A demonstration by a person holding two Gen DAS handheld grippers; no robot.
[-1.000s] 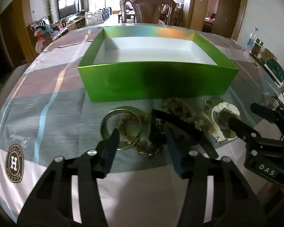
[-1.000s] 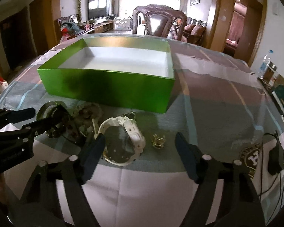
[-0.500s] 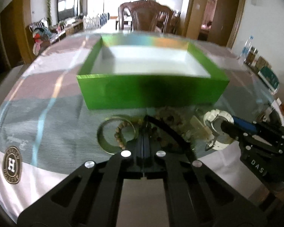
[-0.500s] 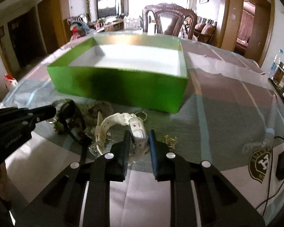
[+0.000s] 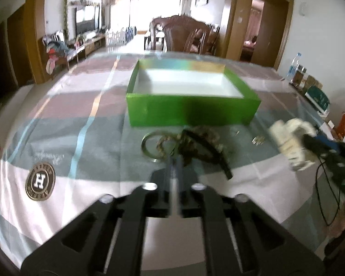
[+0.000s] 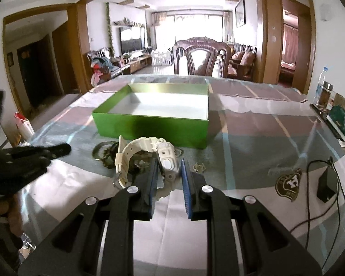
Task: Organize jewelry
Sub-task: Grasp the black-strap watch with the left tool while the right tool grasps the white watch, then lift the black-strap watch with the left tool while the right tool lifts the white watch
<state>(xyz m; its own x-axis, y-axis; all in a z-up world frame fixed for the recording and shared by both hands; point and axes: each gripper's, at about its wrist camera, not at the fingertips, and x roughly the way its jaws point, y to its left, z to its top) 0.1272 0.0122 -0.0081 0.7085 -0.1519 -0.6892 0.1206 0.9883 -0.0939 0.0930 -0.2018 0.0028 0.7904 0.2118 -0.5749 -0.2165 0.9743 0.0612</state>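
Note:
My right gripper [image 6: 169, 163] is shut on the case of a white watch [image 6: 135, 147] and holds it off the table; in the left wrist view the watch [image 5: 292, 142] hangs at the right. My left gripper [image 5: 174, 163] is blurred and its jaws are opening, with a narrow slit and nothing pressed between them. Just beyond its tips lie a black watch [image 5: 202, 147], a bead bracelet [image 5: 161, 145] and a gold bangle [image 5: 147, 147]. Behind them stands the open green box [image 5: 191, 112], white inside, with nothing in it.
A small gold piece [image 6: 199, 167] lies right of the pile. A black adapter with its cable [image 6: 325, 186] sits at the right. Bottles and boxes [image 6: 324, 92] line the table's right edge. A wooden chair [image 6: 202, 57] stands behind the table.
Both grippers closed, then rose and drew back from the pile. The right one took the white watch up off the table. The left one, fully shut half a second ago, now shows a slit.

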